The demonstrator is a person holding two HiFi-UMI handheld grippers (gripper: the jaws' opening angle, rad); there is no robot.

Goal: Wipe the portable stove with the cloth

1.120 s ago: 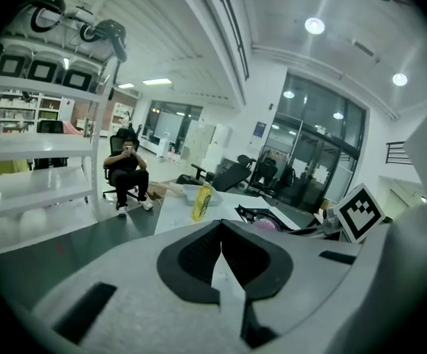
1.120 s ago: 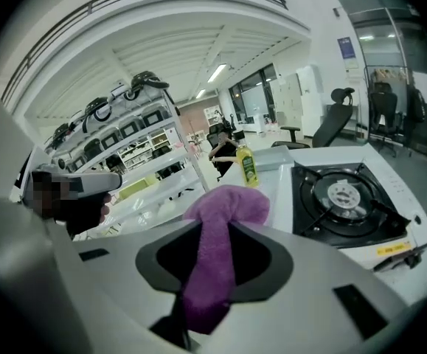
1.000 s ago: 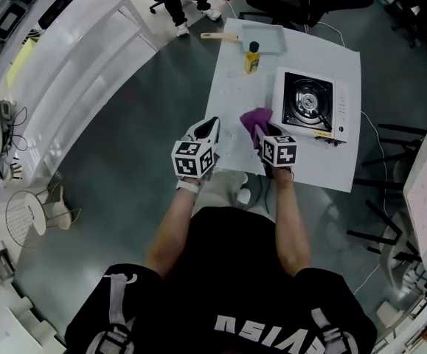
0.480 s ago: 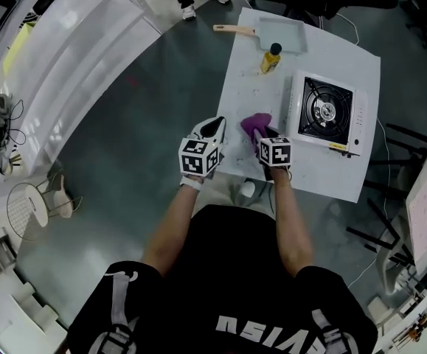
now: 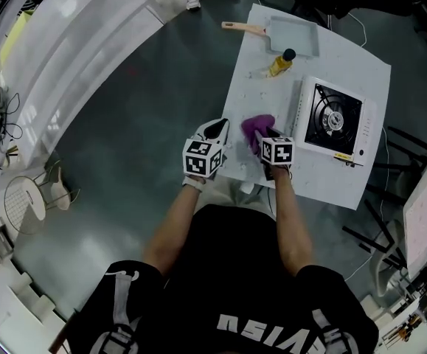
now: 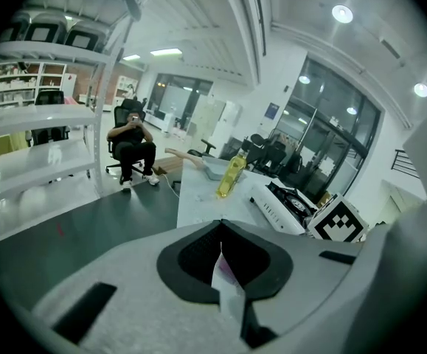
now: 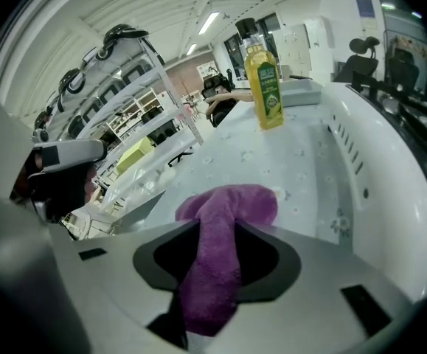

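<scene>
The white portable stove [image 5: 333, 120] with a black burner sits on the right of the white table [image 5: 301, 175]. Left of the stove, the purple cloth [image 5: 256, 127] droops onto the tabletop, and my right gripper [image 5: 266, 140] is shut on its near end. In the right gripper view the cloth [image 7: 231, 205] runs between the jaws of the right gripper [image 7: 213, 249], which have just been opening; the stove's white side [image 7: 390, 168] rises to the right. My left gripper [image 5: 217, 130] hovers at the table's left edge. In its own view the left gripper [image 6: 222, 253] is shut and holds nothing.
A yellow oil bottle [image 5: 281, 63] stands behind the cloth. Farther back lies a grey pan [image 5: 294, 37] with a wooden handle. White shelving [image 6: 43, 124] runs along the left. A person sits in a chair [image 6: 130, 142] beyond the table.
Both grippers have come down toward the table, and the cloth's free end now rests on the tabletop. My head view has shifted, so the table sits farther right.
</scene>
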